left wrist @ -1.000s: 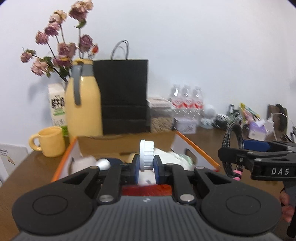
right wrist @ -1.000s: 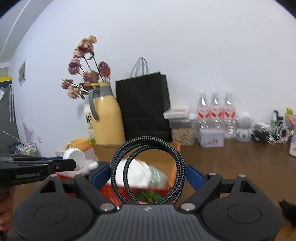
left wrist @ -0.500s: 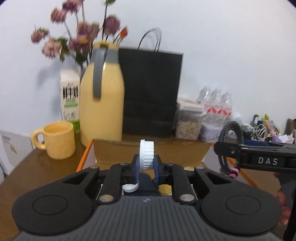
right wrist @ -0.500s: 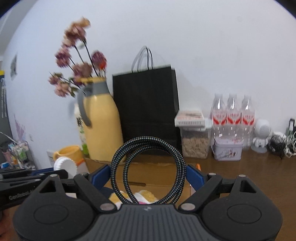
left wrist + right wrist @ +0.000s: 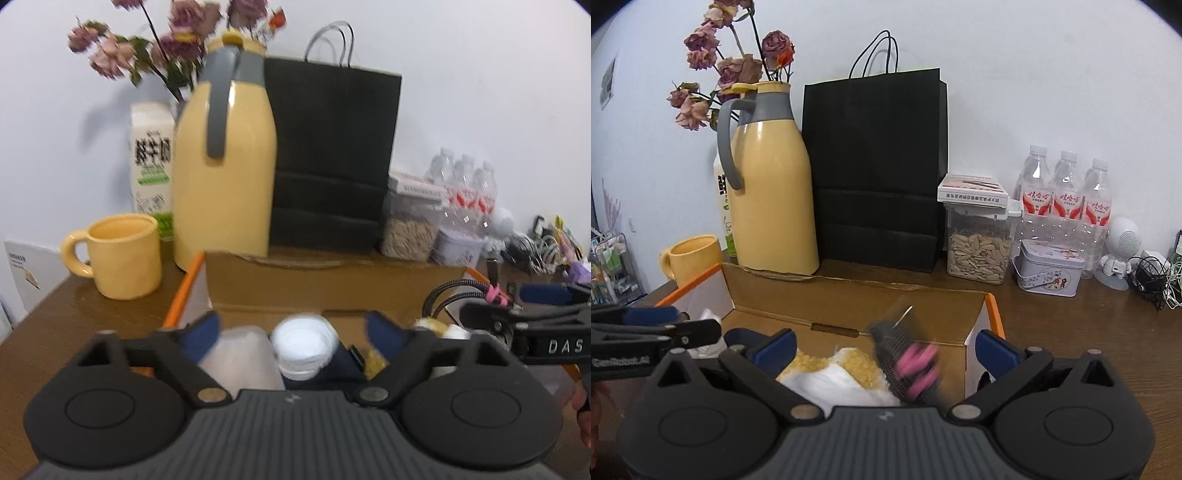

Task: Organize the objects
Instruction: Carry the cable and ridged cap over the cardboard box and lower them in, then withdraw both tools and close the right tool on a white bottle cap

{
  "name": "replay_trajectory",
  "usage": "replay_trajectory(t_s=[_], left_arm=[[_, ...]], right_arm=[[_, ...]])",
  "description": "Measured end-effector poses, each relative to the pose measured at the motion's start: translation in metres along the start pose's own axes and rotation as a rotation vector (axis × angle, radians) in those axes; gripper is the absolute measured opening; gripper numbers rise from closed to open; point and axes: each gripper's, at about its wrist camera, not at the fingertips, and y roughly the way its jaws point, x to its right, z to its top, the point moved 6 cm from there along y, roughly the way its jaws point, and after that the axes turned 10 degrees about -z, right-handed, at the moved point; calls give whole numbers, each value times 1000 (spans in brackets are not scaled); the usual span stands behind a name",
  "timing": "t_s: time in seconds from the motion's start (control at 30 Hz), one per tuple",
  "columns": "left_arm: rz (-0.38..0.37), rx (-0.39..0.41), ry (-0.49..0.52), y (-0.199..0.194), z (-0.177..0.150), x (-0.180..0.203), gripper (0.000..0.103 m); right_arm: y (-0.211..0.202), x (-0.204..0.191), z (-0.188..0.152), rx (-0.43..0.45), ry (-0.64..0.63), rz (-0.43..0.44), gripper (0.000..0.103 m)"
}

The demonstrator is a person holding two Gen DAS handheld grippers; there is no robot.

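An open cardboard box point(image 5: 332, 284) with orange edges sits on the wooden table, also in the right wrist view point(image 5: 849, 299). My left gripper point(image 5: 295, 328) is open over the box; a white ribbed lid point(image 5: 304, 341) is blurred between the jaws, loose above the box contents. My right gripper point(image 5: 886, 341) is open over the box; the coiled braided cable point(image 5: 905, 360) with a pink tie is blurred and falling inside it. The cable also shows beside the right gripper in the left wrist view point(image 5: 458, 291). White and yellow items point(image 5: 842, 369) lie in the box.
Behind the box stand a yellow jug point(image 5: 772, 184), black paper bag point(image 5: 879, 166), yellow mug point(image 5: 122, 254), milk carton point(image 5: 151, 162) and dried flowers point(image 5: 731, 66). To the right are a seed jar point(image 5: 977, 251), tin point(image 5: 1049, 267), water bottles point(image 5: 1067, 192) and tangled cables point(image 5: 1152, 273).
Both grippers moved closer over the box and opened. The left let go of the white lid and the right let go of the coiled cable; both are dropping into the box.
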Motion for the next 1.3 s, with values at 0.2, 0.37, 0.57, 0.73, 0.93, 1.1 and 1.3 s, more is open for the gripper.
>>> replay_trajectory(t_s=[0.2, 0.37, 0.57, 0.73, 0.93, 1.1, 1.3], left_arm=[[36, 39, 15, -11, 2, -2, 103], [46, 44, 13, -15, 2, -4, 103], [33, 68, 24, -28, 3, -3, 103], [24, 63, 42, -48, 2, 4, 103], [6, 26, 67, -72, -13, 11, 103], [5, -4, 75, -86, -26, 11, 103], [-9, -42, 85, -94, -40, 13, 103]], right_arm=[[-11, -2, -1, 27, -15, 3, 103], [-21, -5, -6, 41, -38, -3, 103], [-37, -3, -8, 67, -35, -9, 103], [-58, -1, -18, 82, -47, -10, 103], [-91, 6, -37, 102, -74, -22, 103], [-104, 13, -60, 51, -83, -14, 103], [-117, 22, -92, -16, -97, -9, 95]])
